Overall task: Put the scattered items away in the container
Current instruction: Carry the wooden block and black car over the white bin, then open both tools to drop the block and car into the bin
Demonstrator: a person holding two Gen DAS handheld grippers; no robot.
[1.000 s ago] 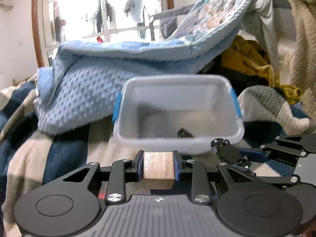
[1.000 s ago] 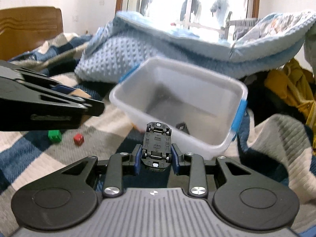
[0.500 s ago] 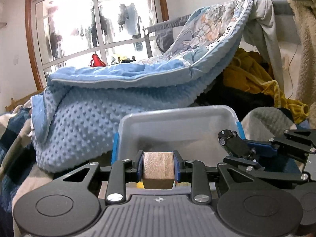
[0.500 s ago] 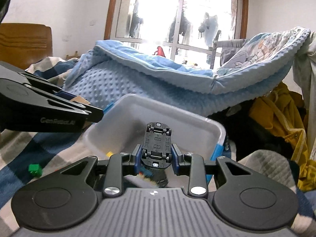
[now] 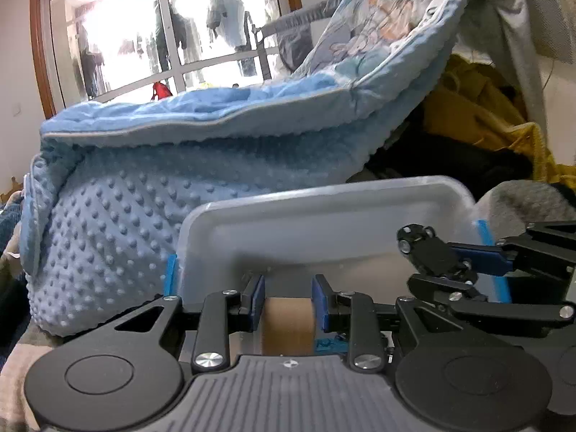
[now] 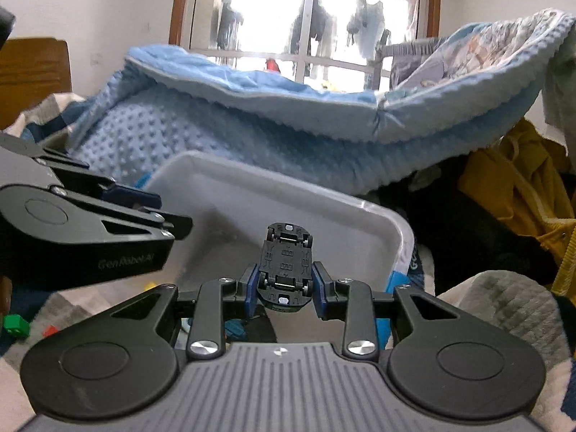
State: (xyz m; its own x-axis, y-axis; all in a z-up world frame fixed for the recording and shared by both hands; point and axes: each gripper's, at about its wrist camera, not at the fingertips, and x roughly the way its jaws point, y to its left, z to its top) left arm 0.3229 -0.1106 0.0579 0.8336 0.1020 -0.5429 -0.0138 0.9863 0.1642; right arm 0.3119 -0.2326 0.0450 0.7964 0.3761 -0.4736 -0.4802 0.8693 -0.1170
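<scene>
two claws: both over the box (image 5: 324, 212), each with a load.
left claw (image 5: 287, 306): spread; block (image 5: 286, 325) sits loose between the pads, dropping or about to.
right claw (image 6: 284, 288): pads look slightly off the car (image 6: 286, 262), belly up; grip uncertain.
step: release into box.
next: confirm both items fall clear inside, then withdraw.
change: half a second ago both claws pinched tight; block sat higher.
strays: green cube (image 6: 14, 325) on bed.

Dotted light-blue blanket (image 5: 151, 208), translucent white container (image 5: 324, 223) with blue clips.
</scene>
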